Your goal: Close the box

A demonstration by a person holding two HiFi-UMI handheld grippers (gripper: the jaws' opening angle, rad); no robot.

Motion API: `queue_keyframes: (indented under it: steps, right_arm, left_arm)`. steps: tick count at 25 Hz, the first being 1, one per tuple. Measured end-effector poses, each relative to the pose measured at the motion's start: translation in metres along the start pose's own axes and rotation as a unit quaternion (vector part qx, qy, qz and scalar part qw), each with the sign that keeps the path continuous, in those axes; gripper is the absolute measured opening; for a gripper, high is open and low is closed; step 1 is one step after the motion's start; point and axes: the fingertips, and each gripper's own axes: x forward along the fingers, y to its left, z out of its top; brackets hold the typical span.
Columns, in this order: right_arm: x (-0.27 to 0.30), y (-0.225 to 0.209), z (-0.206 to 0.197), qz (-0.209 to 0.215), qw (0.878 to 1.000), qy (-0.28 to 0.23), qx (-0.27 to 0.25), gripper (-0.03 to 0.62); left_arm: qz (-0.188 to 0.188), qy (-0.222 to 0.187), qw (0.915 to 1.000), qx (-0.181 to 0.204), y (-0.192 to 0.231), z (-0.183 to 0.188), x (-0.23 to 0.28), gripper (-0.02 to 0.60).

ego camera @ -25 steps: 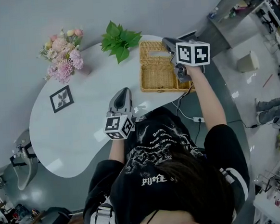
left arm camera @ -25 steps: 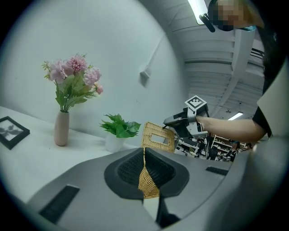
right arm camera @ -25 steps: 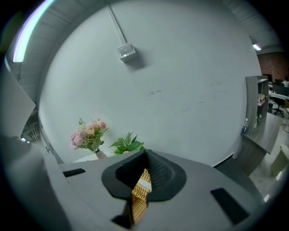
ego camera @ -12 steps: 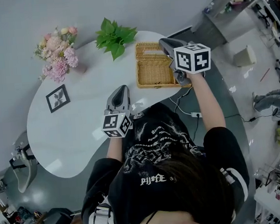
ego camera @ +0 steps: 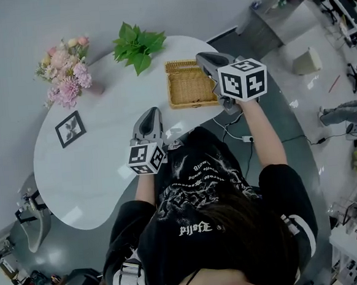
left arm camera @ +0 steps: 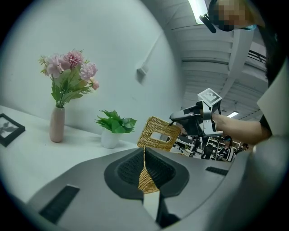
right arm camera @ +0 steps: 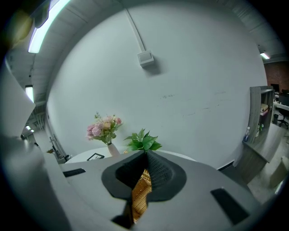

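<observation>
With right tongs (right arm camera: 143, 180) clamped on the tilted wicker lid (left arm camera: 156, 124) and left tongs (left arm camera: 145, 173) pinching a wicker edge (left arm camera: 146, 182), our wicker box (ego camera: 191, 102) is roughly half-closed.

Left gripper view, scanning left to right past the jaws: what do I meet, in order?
Picture frame → vase of pink flowers → potted plant → raised wicker lid → right hand-held gripper, gripping that lid's corner.
</observation>
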Motion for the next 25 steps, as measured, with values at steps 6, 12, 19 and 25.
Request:
queue_keyframes:
  steps: [6,12,19,25]
  right_arm:
    - [-0.008,0.014,-0.014,0.006,1.0,0.007,-0.01,0.035]
    - [-0.011,0.026,-0.032,0.013,1.0,0.018,-0.009,0.035]
    - [-0.014,0.036,-0.05,0.017,0.999,0.03,-0.004,0.035]
    - [-0.015,0.042,-0.07,0.026,0.999,0.045,0.012,0.035]
  left_arm:
    - [0.004,-0.001,1.0,0.004,0.003,0.0,-0.002,0.028]
    - [0.005,-0.002,1.0,0.003,0.005,0.0,-0.002,0.028]
    - [-0.003,-0.012,0.9999,0.004,0.001,0.004,0.004,0.028]
    - [0.012,-0.005,0.9999,0.005,0.007,0.002,0.005,0.028]
